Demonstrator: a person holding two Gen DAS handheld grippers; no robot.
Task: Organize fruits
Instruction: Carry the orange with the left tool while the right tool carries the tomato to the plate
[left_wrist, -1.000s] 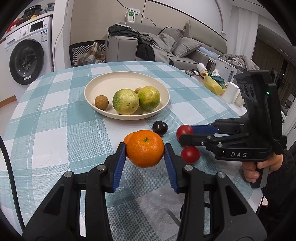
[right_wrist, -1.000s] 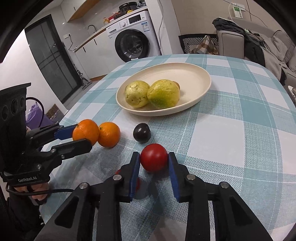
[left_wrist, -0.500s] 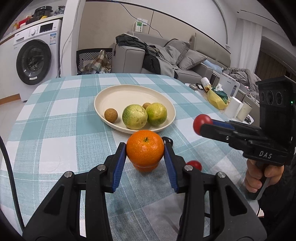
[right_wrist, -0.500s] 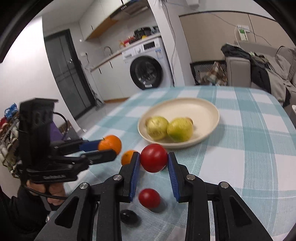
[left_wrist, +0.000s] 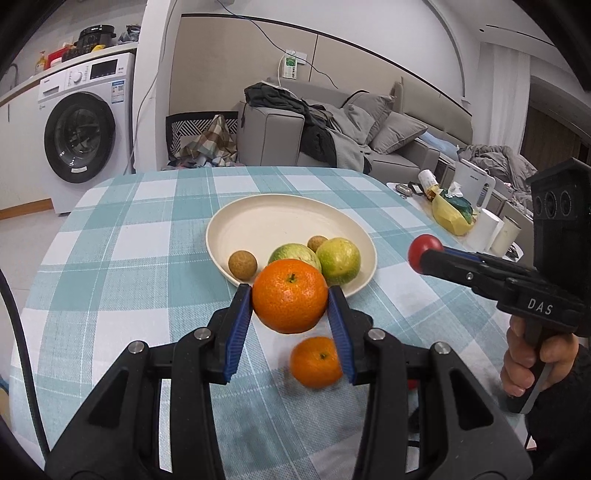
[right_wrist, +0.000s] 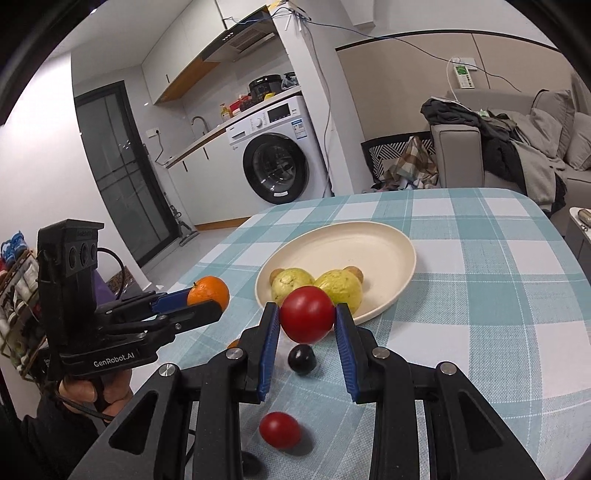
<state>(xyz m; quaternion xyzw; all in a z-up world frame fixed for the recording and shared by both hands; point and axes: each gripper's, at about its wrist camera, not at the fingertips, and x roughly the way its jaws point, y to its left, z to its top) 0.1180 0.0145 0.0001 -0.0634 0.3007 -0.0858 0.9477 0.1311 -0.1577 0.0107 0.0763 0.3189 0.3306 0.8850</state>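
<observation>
My left gripper (left_wrist: 290, 295) is shut on an orange (left_wrist: 290, 294) and holds it in the air just short of the cream plate (left_wrist: 258, 218). A second orange (left_wrist: 315, 361) lies on the cloth below it. My right gripper (right_wrist: 306, 319) is shut on a red tomato (right_wrist: 307, 314), raised near the plate's (right_wrist: 369, 240) front rim. The plate holds two green fruits (left_wrist: 338, 260) and two small brown fruits (left_wrist: 242, 264). A second tomato (right_wrist: 279, 429) and a dark plum (right_wrist: 301, 360) lie on the cloth below the right gripper.
The table wears a teal and white checked cloth (left_wrist: 122, 258). A washing machine (left_wrist: 81, 136) stands at the back left, a grey sofa (left_wrist: 332, 136) behind the table. A side table with a yellow bag (left_wrist: 450, 212) and white cups is at the right.
Both grippers have lifted their fruit off the cloth and moved forward toward the plate. The second orange and the second tomato stay on the cloth.
</observation>
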